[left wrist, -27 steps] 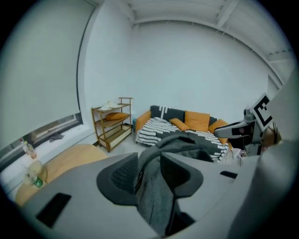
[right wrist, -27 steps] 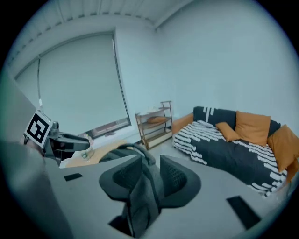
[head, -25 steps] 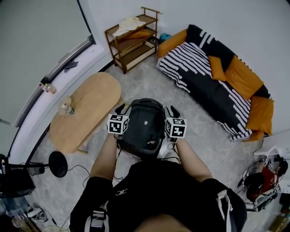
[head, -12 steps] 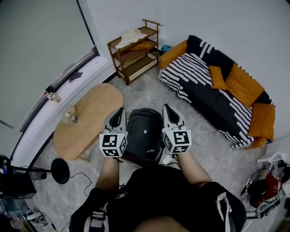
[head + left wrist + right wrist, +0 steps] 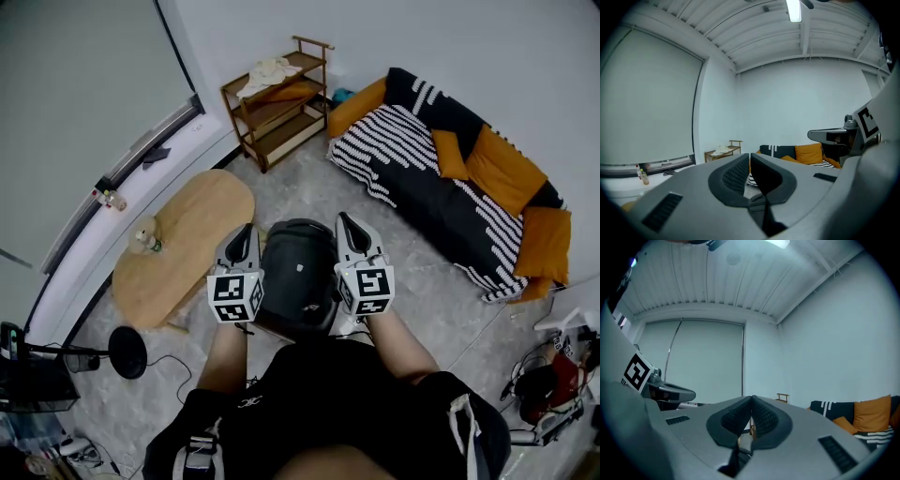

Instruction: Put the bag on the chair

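Note:
In the head view a black backpack [image 5: 298, 277] sits upright on a chair, of which only a white edge [image 5: 341, 325] shows beneath it. My left gripper [image 5: 246, 228] hovers above the bag's left side, and my right gripper [image 5: 342, 218] above its right side. Both are raised clear of the bag and point forward. In the left gripper view the left gripper [image 5: 749, 157] has its pads together with nothing between them. The right gripper [image 5: 751, 399] is likewise shut and empty, looking out across the room.
An oval wooden table [image 5: 183, 244] with a small bottle [image 5: 145, 242] stands to the left. A wooden shelf [image 5: 277, 98] is at the far wall, a striped sofa [image 5: 450, 187] with orange cushions to the right. A round black stand base [image 5: 127, 352] and cables lie lower left.
Both grippers left the bag's sides, rose toward the camera and shut empty. The bag stays on the chair. Little has moved in the last half second.

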The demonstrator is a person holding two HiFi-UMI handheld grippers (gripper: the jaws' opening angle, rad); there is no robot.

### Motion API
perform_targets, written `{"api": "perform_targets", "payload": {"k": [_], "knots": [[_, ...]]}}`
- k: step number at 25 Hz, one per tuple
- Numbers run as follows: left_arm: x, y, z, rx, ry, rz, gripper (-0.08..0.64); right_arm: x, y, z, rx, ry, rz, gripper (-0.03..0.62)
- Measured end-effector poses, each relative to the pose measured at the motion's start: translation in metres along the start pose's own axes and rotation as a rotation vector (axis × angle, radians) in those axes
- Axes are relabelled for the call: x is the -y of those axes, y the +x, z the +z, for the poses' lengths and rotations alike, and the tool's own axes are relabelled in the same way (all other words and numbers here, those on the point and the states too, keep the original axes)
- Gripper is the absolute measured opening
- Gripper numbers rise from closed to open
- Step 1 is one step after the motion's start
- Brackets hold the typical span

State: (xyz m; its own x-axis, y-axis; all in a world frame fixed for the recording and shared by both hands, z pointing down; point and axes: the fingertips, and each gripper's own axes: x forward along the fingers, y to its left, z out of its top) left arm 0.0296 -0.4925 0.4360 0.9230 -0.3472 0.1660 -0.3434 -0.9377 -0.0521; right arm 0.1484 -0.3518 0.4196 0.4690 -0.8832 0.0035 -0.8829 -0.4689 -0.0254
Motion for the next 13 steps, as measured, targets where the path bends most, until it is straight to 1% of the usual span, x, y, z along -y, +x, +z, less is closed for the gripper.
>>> {"api": "perform_targets", "payload": {"k": [4, 13], "knots": [[0.007, 0.000, -0.008, -0.028, 0.017, -0.015, 0.028, 0.000, -0.002, -0.004, -0.008, 0.016, 0.002, 0.011], [0.024, 0.002, -0.010, -0.033, 0.034, -0.026, 0.029, 0.004, -0.011, -0.010, -0.018, 0.023, 0.010, 0.011]]}}
